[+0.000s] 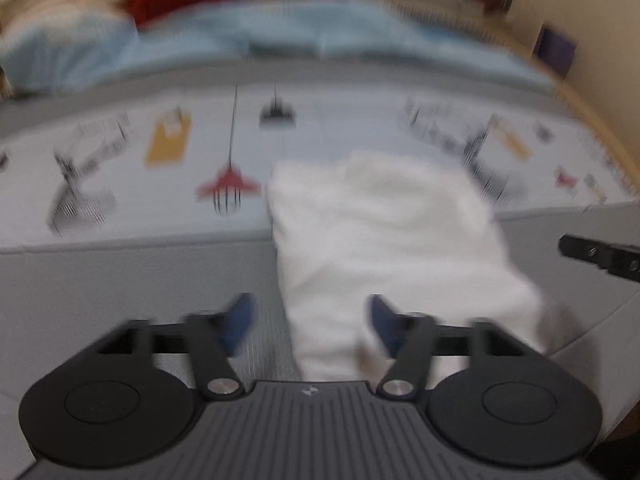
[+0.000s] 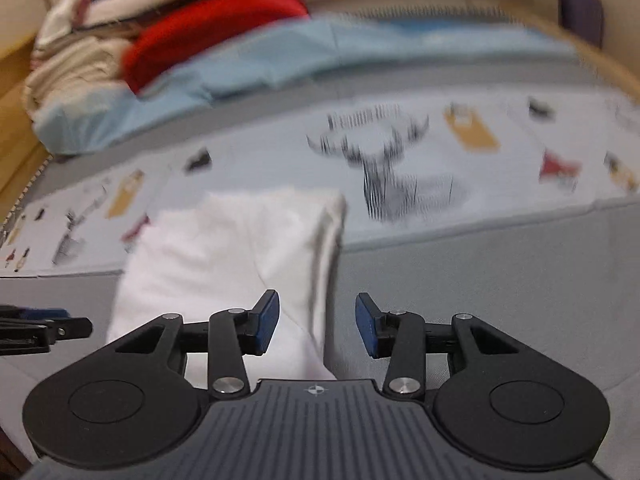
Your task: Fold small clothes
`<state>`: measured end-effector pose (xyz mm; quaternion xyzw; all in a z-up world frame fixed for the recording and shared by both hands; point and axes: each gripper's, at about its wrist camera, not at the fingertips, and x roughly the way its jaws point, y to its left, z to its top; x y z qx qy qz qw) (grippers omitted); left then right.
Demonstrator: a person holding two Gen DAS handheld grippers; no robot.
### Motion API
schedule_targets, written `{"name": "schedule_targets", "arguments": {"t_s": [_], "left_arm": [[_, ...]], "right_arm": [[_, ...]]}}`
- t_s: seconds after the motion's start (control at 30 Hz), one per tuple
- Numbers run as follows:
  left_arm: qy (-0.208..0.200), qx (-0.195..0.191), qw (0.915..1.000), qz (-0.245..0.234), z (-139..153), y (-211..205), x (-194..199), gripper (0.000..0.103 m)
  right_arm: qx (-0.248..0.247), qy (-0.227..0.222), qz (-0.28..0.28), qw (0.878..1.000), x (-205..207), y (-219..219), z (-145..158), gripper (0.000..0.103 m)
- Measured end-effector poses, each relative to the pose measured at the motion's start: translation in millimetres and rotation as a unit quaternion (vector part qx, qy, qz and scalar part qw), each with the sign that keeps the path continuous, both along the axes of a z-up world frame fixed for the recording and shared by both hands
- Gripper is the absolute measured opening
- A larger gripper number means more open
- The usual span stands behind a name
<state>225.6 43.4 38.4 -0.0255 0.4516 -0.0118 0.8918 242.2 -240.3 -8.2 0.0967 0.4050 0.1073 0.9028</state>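
White cloth [image 1: 384, 240] folded on bed [image 1: 120, 280], grey margin clear both sides; left gripper [image 1: 310, 322] & right gripper [image 2: 316, 322] released, angled down.

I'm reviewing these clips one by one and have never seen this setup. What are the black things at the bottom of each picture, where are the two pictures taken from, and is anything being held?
There is no robot here. A person holds one hand-held gripping tool in each hand, and each tool carries a wide-angle camera that looks forward along its two fingers. The black parts with blue pads are those tools: the left tool in one picture, the right tool in the other. Each also shows at the edge of the other's view.

Both look down at a white garment, which seems already folded, lying on a bed cover printed with small drawings. Behind it lie a light blue blanket, a red cloth and a pile of pale laundry.

Nothing is held. Both tools stand open, the garment lying below them, untouched by the pads. The pictures are blurred.
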Motion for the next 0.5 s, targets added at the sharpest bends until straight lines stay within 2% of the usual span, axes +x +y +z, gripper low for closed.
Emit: {"name": "schedule_targets", "arguments": {"t_s": [0.07, 0.13, 0.2, 0.3, 0.4, 0.5], "left_arm": [[-0.053, 0.010, 0.9983, 0.021, 24.0, -4.6, -28.3, 0.091], [-0.086, 0.014, 0.9956, 0.032, 39.4, -10.8, -54.7, 0.091], [-0.108, 0.013, 0.9932, 0.042, 49.2, -18.1, -81.8, 0.094], [-0.125, 0.021, 0.9913, 0.038, 57.1, -33.6, -115.8, 0.094], [-0.137, 0.041, 0.9896, 0.016, 58.3, -53.8, -146.7, 0.094], [-0.145, 0.046, 0.9883, 0.003, 46.4, -66.0, -168.2, 0.097]], "right_arm": [[0.008, -0.030, 0.000, 1.000, -18.2, -0.5, 21.8, 0.045], [0.004, -0.062, 0.008, 0.998, -42.0, 0.7, 41.9, 0.050], [-0.003, -0.090, 0.015, 0.996, -64.6, 1.9, 56.6, 0.062], [-0.013, -0.127, 0.023, 0.992, -102.8, 1.0, 67.0, 0.066], [-0.031, -0.153, 0.005, 0.988, -133.9, 1.4, 67.3, 0.065], [-0.015, -0.184, -0.018, 0.983, -156.7, 1.8, 72.8, 0.063]]}}
